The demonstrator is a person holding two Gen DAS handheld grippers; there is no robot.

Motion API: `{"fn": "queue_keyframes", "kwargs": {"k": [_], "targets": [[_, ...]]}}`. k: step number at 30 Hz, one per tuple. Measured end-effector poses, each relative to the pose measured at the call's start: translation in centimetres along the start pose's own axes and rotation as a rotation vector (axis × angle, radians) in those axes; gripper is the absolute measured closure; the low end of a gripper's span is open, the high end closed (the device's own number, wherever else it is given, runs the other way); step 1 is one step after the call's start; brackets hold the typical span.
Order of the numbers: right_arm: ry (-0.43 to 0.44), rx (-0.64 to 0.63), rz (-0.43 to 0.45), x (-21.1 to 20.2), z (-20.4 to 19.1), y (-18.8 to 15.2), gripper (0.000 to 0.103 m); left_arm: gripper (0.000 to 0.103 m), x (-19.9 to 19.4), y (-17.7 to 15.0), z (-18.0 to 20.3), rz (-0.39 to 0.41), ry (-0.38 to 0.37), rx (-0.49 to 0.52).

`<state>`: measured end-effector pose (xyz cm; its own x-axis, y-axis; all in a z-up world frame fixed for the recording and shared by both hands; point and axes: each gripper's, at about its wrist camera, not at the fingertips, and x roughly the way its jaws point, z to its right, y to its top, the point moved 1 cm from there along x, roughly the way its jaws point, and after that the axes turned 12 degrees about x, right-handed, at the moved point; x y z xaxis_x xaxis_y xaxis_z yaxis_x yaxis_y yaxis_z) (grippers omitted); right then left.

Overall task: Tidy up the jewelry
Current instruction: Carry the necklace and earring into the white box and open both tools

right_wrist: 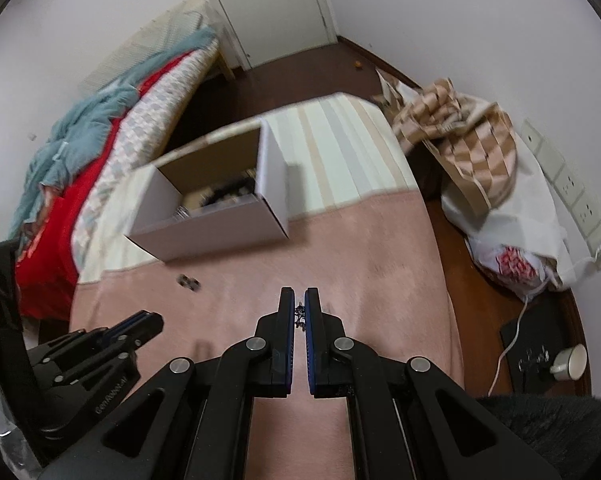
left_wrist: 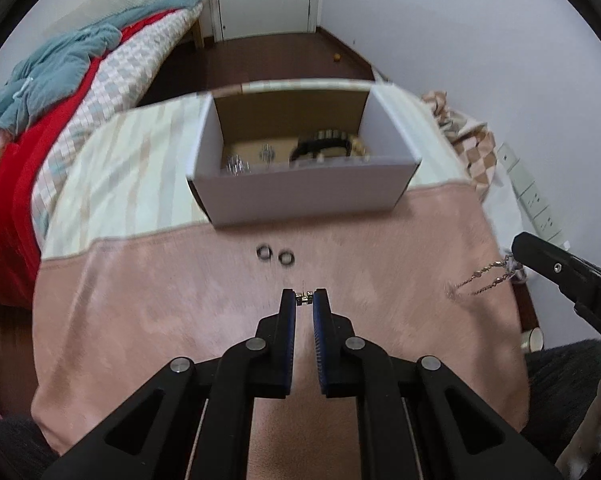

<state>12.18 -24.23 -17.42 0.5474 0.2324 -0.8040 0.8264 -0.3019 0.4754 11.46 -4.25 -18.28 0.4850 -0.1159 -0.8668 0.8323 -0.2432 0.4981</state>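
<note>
My left gripper (left_wrist: 304,298) is shut on a small metal ring (left_wrist: 304,298), held above the pink blanket (left_wrist: 180,320). Two dark rings (left_wrist: 275,255) lie on the blanket just ahead of it, also in the right wrist view (right_wrist: 188,281). A white cardboard box (left_wrist: 300,196) stands beyond them, open on top, with bracelets and small jewelry inside (left_wrist: 324,144). My right gripper (right_wrist: 299,310) is shut on a thin chain (right_wrist: 300,316); in the left wrist view the chain (left_wrist: 484,278) dangles from it at the right.
The box (right_wrist: 204,236) sits on a striped cloth (right_wrist: 340,152). A bed with red and teal bedding (left_wrist: 40,120) lies to the left. A checked bag (right_wrist: 460,140), wall sockets (right_wrist: 572,196) and a cup (right_wrist: 568,362) are on the right.
</note>
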Motion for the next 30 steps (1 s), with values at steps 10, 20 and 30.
{"fn": "queue_keyframes", "kwargs": {"k": [10,20,30], "targets": [[0.148,-0.074,0.074,-3.8,-6.0,7.3,0.098,0.097,-4.2,6.6,-4.3,0.084,-0.067,-0.067],[0.153,-0.208,-0.01,2.1,-12.8,13.9,0.098,0.097,-0.7,13.3,-8.6,0.038,-0.068,-0.069],[0.1,-0.248,-0.181,11.8,-14.3,16.0,0.098,0.097,7.4,15.3,-10.8,-0.144,-0.171,-0.099]]}}
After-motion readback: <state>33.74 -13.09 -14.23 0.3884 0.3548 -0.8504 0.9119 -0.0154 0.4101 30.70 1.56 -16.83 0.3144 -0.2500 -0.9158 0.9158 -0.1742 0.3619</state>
